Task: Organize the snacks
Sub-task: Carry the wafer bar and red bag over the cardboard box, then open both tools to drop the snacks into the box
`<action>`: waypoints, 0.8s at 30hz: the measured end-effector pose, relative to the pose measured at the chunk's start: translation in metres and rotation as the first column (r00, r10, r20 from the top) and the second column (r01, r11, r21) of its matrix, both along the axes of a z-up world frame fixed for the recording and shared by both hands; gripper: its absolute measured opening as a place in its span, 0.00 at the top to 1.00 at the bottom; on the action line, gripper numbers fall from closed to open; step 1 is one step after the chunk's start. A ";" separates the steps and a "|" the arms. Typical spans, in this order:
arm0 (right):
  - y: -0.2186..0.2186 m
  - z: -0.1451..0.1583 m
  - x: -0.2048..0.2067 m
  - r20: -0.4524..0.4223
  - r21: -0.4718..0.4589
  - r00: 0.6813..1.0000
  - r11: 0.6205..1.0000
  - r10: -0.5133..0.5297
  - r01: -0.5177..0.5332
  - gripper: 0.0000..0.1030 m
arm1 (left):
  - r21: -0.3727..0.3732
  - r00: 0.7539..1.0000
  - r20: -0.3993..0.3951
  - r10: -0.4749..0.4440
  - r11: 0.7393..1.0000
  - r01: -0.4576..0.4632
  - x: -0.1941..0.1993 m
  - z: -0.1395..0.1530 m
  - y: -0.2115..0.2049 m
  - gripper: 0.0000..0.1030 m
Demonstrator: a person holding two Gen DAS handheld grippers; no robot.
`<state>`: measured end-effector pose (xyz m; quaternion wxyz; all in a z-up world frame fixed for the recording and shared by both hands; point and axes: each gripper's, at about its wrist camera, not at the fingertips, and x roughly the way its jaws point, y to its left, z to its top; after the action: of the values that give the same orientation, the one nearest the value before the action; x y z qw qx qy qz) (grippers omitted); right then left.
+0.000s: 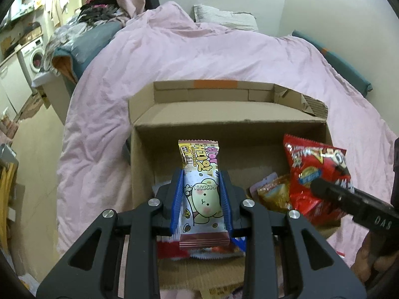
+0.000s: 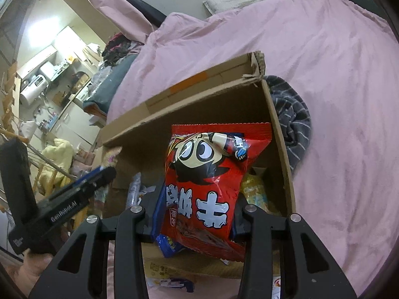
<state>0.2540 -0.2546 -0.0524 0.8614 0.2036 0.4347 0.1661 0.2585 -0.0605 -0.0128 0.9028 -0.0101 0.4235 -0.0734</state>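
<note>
Left gripper [image 1: 201, 199] jaws clamped a cream cartoon snack packet [image 1: 199, 186]; right gripper [image 2: 194, 221] jaws gripped a red snack bag [image 2: 207, 179], both over the cardboard box [image 1: 224, 127] ahead. Placing step in hand; next likely calls for lowering and releasing each inside.

One cardboard box [image 1: 224, 124], one red snack bag [image 2: 207, 186], one white cartoon snack packet [image 1: 203, 194], two tools, one pillow [image 1: 224, 16].

You have a pale cartoon wafer pack [image 1: 202, 194], a red chip bag [image 2: 207, 182], both upright over the open box [image 1: 224, 122].
</note>
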 end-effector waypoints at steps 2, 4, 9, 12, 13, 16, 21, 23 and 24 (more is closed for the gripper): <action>0.003 -0.004 0.005 -0.011 -0.014 1.000 1.000 0.002 -0.002 0.59 | 0.026 1.000 0.007 -0.009 1.000 0.009 0.006 -0.004 -0.004 0.76; 0.006 -0.007 0.008 -0.023 -0.017 1.000 1.000 0.004 -0.005 0.59 | 0.035 1.000 -0.006 -0.006 0.999 0.006 0.010 -0.009 -0.004 0.76; 0.013 -0.009 0.010 -0.033 -0.030 0.999 0.999 0.027 -0.028 0.57 | 0.011 0.999 -0.039 0.031 0.999 -0.030 0.016 -0.014 0.003 0.76; 0.014 -0.010 0.012 -0.049 -0.016 0.998 0.999 0.036 -0.037 0.57 | -0.012 0.997 -0.058 0.051 0.999 -0.052 0.018 -0.016 0.008 0.76; 0.015 -0.010 0.013 -0.052 -0.011 0.998 0.999 0.039 -0.040 0.57 | -0.020 0.996 -0.068 0.055 0.998 -0.057 0.018 -0.017 0.009 0.76; 0.016 -0.007 0.014 -0.041 -0.019 0.998 0.999 0.047 -0.048 0.57 | -0.035 0.994 -0.091 0.064 0.997 -0.067 0.019 -0.019 0.011 0.76; 0.017 -0.009 0.013 -0.039 -0.009 0.997 0.998 0.061 -0.062 0.56 | -0.025 0.995 -0.075 0.068 0.997 -0.070 0.017 -0.016 0.010 0.76; 0.016 -0.010 0.012 -0.043 0.002 0.996 0.997 0.072 -0.072 0.56 | -0.023 0.995 -0.077 0.063 0.998 -0.065 0.017 -0.016 0.008 0.76; 0.016 -0.010 0.012 -0.038 0.000 0.996 0.997 0.076 -0.077 0.56 | -0.025 0.995 -0.079 0.056 0.998 -0.059 0.017 -0.016 0.007 0.76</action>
<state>0.2656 -0.2388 -0.0623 0.8461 0.1893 0.4587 0.1947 0.2753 -0.0533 -0.0291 0.8870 -0.0376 0.4572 -0.0528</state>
